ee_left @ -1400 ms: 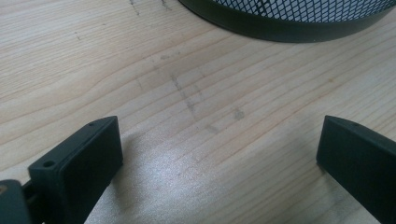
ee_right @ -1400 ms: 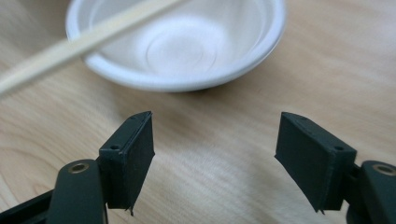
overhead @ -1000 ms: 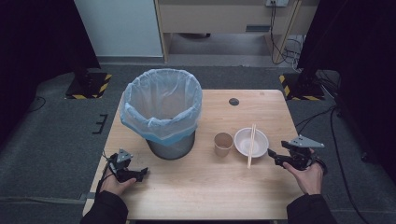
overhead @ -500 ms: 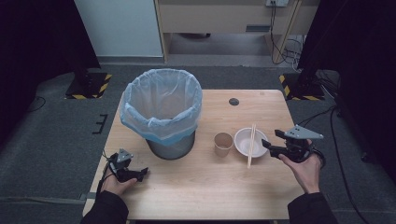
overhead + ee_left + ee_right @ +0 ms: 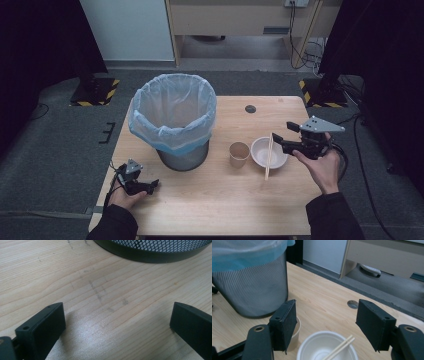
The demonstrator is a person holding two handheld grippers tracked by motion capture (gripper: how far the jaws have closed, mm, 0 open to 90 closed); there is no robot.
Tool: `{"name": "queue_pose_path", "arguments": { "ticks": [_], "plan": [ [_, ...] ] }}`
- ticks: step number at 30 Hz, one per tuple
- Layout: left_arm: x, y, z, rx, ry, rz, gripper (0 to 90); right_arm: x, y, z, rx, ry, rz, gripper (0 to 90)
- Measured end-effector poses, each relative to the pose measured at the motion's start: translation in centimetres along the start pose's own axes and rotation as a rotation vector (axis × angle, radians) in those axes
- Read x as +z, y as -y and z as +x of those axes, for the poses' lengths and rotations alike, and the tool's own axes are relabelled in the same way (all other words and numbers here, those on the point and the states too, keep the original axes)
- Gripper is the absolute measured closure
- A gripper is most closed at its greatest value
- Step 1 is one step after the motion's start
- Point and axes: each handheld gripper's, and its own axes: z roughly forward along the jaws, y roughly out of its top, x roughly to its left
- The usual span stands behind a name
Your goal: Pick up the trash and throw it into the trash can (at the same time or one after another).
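Your right gripper (image 5: 281, 141) has lifted and slid left since a second ago, now hovering at the white bowl (image 5: 268, 152), jaws spread wide and empty. Chopsticks (image 5: 268, 156) lie across that bowl; the paper cup (image 5: 239, 154) stands just left of it. Your left gripper (image 5: 148, 185) rests near-left on the bench (image 5: 220, 200), jaws apart, beside the lined bin (image 5: 173, 120).

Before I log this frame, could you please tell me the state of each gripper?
Left gripper: open, empty, low over the table.
Right gripper: open, empty, by the bowl.
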Motion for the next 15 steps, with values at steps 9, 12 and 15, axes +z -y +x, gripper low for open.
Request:
{"name": "queue_pose_path", "arguments": {
  "ticks": [9,12,15],
  "plan": [
    [0.0,0.0,-0.1,-0.005,-0.005,0.001,0.0,2.7,-1.9,0.6,-0.001,-0.008,0.008,34.3],
    [0.0,0.0,-0.1,-0.004,-0.005,0.001,0.0,4.5,-1.7,1.0,-0.015,-0.012,0.049,35.7],
    [0.0,0.0,-0.1,-0.005,-0.005,0.001,0.0,6.3,-1.2,1.4,-0.019,-0.024,0.086,38.3]
  ]
}}
